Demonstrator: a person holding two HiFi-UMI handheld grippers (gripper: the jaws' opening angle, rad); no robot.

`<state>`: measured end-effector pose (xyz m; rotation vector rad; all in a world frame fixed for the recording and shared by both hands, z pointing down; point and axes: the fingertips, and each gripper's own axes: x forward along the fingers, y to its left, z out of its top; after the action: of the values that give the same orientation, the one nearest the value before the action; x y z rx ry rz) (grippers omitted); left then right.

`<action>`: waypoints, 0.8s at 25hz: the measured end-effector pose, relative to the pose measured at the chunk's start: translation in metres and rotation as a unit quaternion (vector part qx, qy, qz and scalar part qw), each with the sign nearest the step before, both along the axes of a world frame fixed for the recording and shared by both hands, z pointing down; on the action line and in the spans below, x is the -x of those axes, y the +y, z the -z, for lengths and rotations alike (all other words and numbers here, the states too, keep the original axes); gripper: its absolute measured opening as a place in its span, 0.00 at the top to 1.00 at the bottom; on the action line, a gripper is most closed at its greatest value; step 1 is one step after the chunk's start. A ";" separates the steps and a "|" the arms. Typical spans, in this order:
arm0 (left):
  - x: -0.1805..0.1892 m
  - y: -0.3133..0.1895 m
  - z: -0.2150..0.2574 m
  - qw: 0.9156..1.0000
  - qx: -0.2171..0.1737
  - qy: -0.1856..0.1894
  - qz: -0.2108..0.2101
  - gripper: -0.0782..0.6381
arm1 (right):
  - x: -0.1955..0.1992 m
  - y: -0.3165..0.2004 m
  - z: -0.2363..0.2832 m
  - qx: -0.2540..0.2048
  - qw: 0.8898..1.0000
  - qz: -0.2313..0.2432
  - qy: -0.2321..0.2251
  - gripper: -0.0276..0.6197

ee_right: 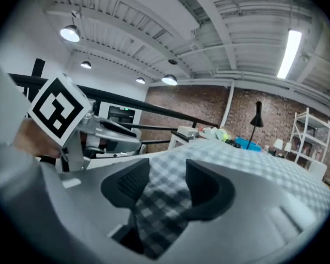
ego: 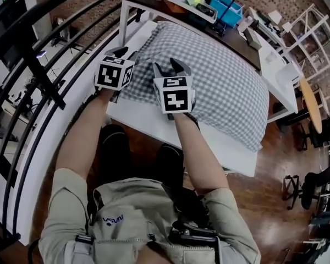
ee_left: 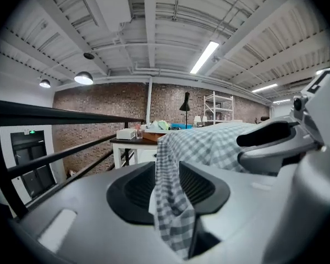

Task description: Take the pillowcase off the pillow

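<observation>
Pillowcase (checked, soft, light, likely to bunch) hides the pillow on the white tabletop. Its near edge lies loose between the parted jaws of left tool and right tool, unpinched; that hem looks the best place to grip. Railing crowds the left side, and a cluttered desk stands behind.

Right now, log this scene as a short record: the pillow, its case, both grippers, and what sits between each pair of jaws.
pillow: lying on the white table
pillowcase: checked, on the pillow, not yet pulled off
left gripper: at the pillow's near left corner; jaws apart, a fold of checked cloth between them, not pinched
right gripper: beside the left one on the near edge; jaws wide apart, checked cloth between them
</observation>
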<state>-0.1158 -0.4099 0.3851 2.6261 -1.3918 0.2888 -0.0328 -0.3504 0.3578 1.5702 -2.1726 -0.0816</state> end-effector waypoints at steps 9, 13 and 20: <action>-0.005 -0.007 -0.060 0.996 0.066 0.001 -0.068 0.72 | 0.007 -0.012 -0.054 0.038 0.991 -0.029 0.129 0.86; -0.010 0.001 -0.059 0.992 0.071 0.023 -0.100 0.72 | -0.012 0.004 -0.027 0.005 0.996 -0.047 0.081 0.94; -0.041 0.040 -0.041 0.970 0.092 0.036 -0.221 0.62 | -0.055 0.048 0.016 -0.068 0.994 -0.087 0.020 0.94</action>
<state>-0.0745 -0.3695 0.4258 2.7266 -0.7033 0.3502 0.0224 -0.3024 0.3418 1.8108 -2.0286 -0.2075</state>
